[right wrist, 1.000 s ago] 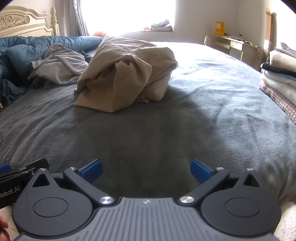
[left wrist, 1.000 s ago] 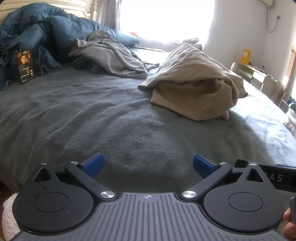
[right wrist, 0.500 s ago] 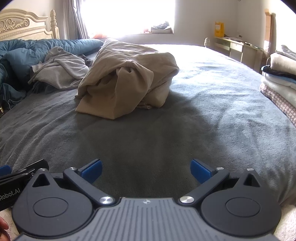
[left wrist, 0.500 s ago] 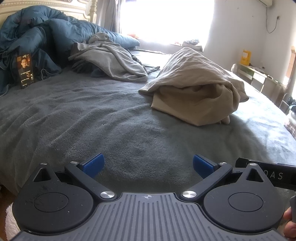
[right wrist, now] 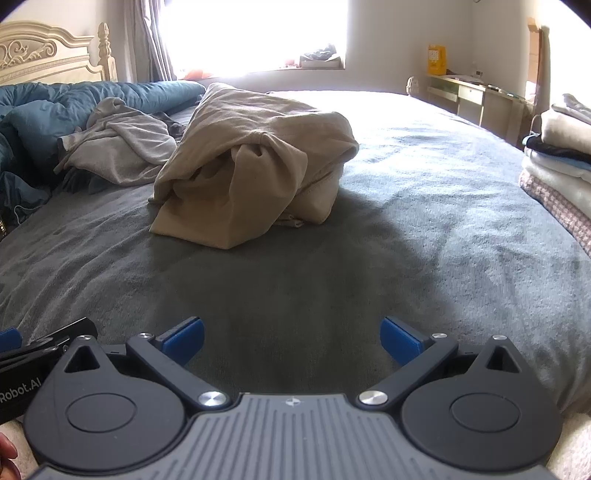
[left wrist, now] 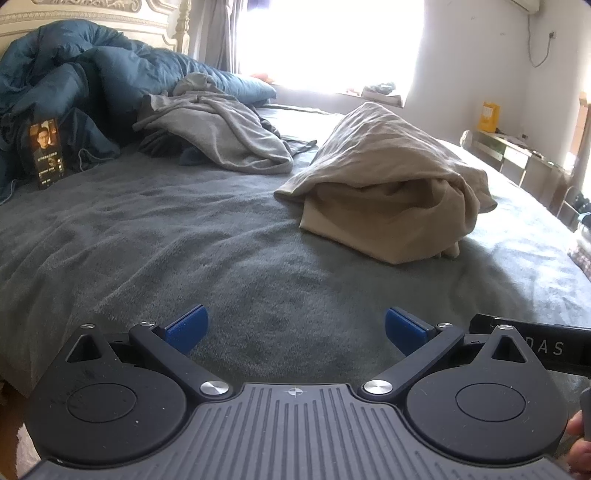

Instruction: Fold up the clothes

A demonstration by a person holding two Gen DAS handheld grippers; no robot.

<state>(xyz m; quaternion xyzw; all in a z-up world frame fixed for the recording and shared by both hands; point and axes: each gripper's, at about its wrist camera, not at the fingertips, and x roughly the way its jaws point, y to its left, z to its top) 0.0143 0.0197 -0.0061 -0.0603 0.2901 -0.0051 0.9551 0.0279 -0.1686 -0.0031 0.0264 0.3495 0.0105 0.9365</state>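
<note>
Left wrist view: the left tongs (left wrist: 293, 328) hover low over the near edge of the bed (left wrist: 155, 251), their blue-tipped fingers (left wrist: 184, 326) spread wide apart with nothing between them. Only bare grey-green bed cover lies in the gap. At the right edge of this view, part of the right tongs' black body shows just beside them, and a fingertip of the person's hand (left wrist: 578, 443) shows at the lower right corner.

Further out, right of centre, a crumpled beige garment (left wrist: 388, 192) sits in a loose heap on the bed, well apart from the tongs. Behind it to the left lies a rumpled grey garment (left wrist: 221, 136), resting against a bunched blue duvet (left wrist: 92, 88) at the head of the bed. A small picture card (left wrist: 47, 153) stands upright against the duvet at the far left. A carved cream headboard (left wrist: 92, 18) rises behind.

Right wrist view: the right tongs (right wrist: 291, 336) are likewise held open and empty, low over the near part of the bed. The beige garment (right wrist: 251, 166) lies ahead and slightly left, the grey garment (right wrist: 122, 147) beyond it to the left, touching the blue duvet (right wrist: 110, 96). At the right edge a stack of folded clothes (right wrist: 557, 166) rests on the bed, well apart from the heap. A bright window (right wrist: 251, 33) and a low desk (right wrist: 476, 96) with a yellow box (right wrist: 436, 59) stand along the far wall.
</note>
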